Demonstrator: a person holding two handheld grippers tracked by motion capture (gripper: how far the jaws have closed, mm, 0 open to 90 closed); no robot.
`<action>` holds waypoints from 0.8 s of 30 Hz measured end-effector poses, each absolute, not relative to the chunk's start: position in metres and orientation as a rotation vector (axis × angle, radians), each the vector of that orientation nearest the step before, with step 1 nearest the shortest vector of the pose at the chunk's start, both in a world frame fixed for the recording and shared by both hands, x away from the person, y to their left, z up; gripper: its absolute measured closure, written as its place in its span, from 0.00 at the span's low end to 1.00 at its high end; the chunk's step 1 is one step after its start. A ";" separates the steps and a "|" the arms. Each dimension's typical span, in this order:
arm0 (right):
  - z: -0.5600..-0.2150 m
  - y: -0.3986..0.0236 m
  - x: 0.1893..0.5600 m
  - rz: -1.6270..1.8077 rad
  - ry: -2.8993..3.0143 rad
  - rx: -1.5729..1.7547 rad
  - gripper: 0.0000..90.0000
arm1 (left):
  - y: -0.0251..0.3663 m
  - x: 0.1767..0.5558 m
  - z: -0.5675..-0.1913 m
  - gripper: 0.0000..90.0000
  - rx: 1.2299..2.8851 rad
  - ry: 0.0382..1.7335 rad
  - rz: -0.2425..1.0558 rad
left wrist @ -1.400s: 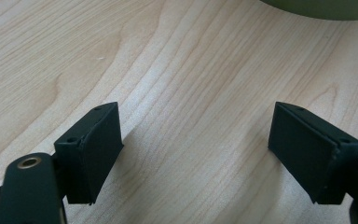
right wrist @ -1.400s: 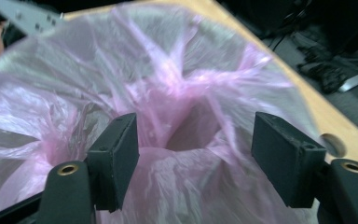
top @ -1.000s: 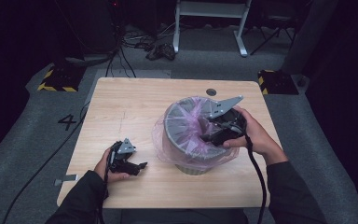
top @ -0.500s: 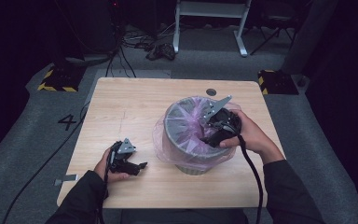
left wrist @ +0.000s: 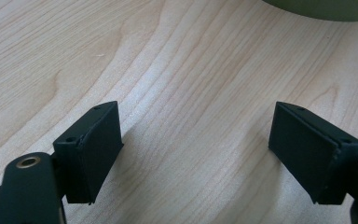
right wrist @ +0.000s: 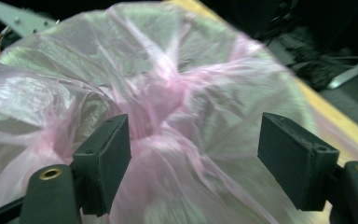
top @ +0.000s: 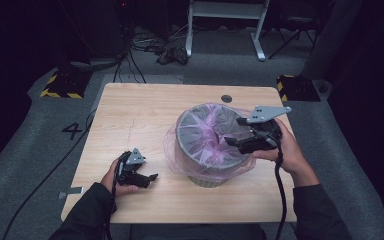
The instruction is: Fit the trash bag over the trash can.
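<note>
Right gripper [top: 236, 134] just opened wide over crinkly pink bag [top: 205, 131], round grey bin [top: 207, 175], left gripper [top: 147, 179] wide.

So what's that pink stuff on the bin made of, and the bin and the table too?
The pink liner looks like thin plastic film: see-through, crinkly and shiny where light hits the folds. The bin is grey with a dull, smooth wall, probably plastic, though painted metal is possible. The table shows pale wood grain with a smooth matt finish; it could be real wood or a printed laminate.

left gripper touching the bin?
Apart. High view: left gripper rests on the table, bare wood between it and the bin.
</note>
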State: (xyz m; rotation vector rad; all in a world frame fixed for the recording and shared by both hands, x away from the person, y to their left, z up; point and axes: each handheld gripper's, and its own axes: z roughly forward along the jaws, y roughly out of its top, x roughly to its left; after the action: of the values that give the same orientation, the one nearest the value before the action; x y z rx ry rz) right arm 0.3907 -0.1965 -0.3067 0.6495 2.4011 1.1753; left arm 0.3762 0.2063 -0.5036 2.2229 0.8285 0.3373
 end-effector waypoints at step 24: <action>-0.373 -0.298 0.335 1.116 2.283 0.758 0.21 | 0.206 0.376 -0.504 0.19 2.223 0.830 0.338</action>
State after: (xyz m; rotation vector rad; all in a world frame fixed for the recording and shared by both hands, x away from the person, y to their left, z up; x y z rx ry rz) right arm 0.3348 -0.2980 -0.3727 0.7583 2.2832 1.1161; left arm 0.3763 0.2063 -0.5035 2.2230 0.8296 0.3376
